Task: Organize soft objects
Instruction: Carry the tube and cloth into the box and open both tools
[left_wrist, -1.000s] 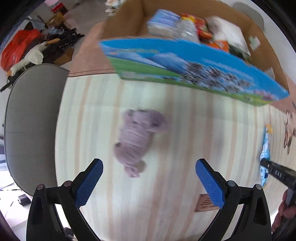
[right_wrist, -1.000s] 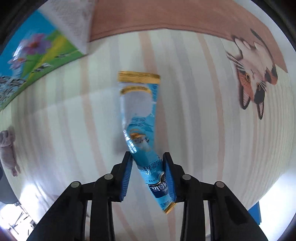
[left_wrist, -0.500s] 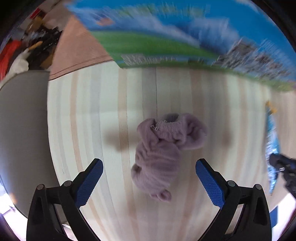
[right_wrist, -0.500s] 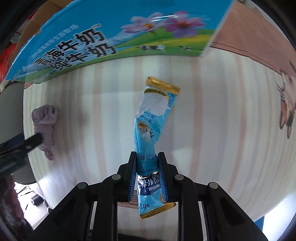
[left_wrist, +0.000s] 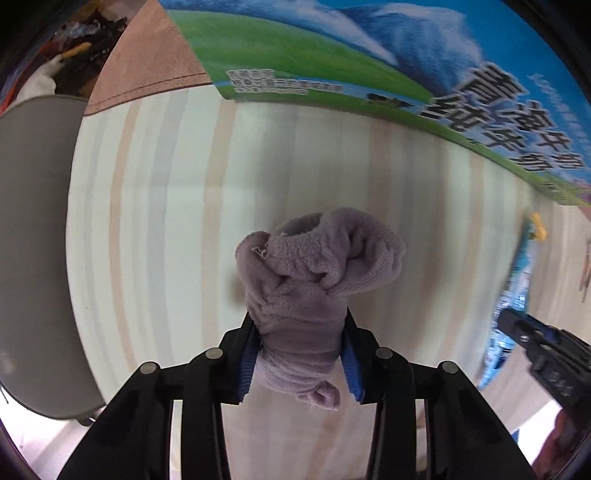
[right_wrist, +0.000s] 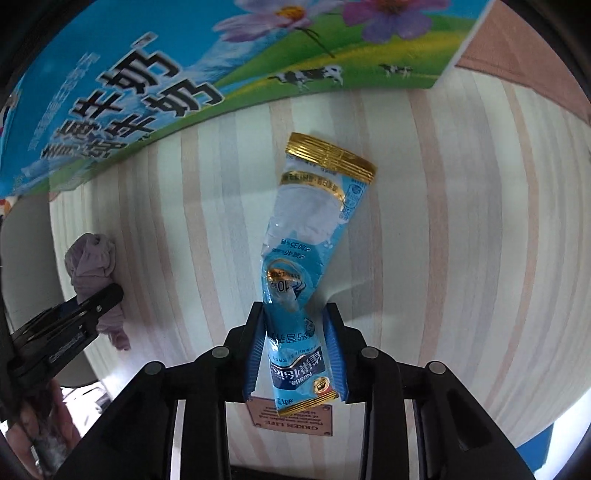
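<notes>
The left gripper (left_wrist: 301, 356) pinches the mauve sock (left_wrist: 314, 288) low in the frame's centre and the right gripper (right_wrist: 295, 352) likewise clamps the blue sachet (right_wrist: 306, 273) — both long axes pointing away up-frame — toward the printed milk carton (left_wrist: 369, 62) across the top, beyond the striped tabletop (left_wrist: 155, 206).

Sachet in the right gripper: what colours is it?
Light blue sachet with gold ends; clearest in the right wrist view.

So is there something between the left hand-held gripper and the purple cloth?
No, nothing. The left hand-held gripper is shut directly on the purple cloth, with its blue pads against the fabric on both sides.
</notes>
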